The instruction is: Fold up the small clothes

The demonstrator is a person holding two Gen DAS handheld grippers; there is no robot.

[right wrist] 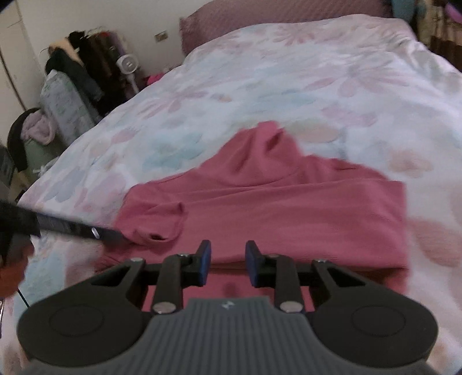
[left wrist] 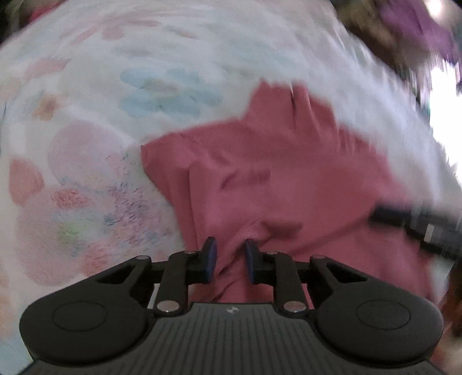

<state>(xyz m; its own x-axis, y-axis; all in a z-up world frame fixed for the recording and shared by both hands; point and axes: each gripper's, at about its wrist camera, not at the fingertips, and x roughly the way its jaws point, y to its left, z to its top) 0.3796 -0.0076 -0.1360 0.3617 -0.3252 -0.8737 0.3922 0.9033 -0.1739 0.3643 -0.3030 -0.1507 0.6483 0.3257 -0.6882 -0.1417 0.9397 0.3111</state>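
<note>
Item 1: pink ribbed knit garment (right wrist: 288,207), small, lying spread and partly doubled over on the bed with the white floral-print cover (right wrist: 260,72). Position: near edge of the bed, under both tools. 1 short sleeve (right wrist: 161,219) folded across the body on its left side; a creased peak (right wrist: 268,135) points toward the far end of the bed.

Item 2: left gripper (left wrist: 230,258), black, with blue-padded fingers (left wrist: 210,258). Fingers drawn close with a bunched fold of the pink garment (left wrist: 260,173) rising between them; cloth pinched. View blurred.

Item 3: right gripper (right wrist: 227,264), same make, blue-padded fingers (right wrist: 204,264). Fingers parted, a gap between them, nothing held; poised just above the garment's near edge.

Item 4: mauve pillow (right wrist: 231,20), at the head of the bed.

Item 5: white standing fan (right wrist: 128,65), beside the bed, left of the pillow.

Item 6: dark hanging clothes on a rack (right wrist: 86,52), beside the bed, beyond the fan.
</note>
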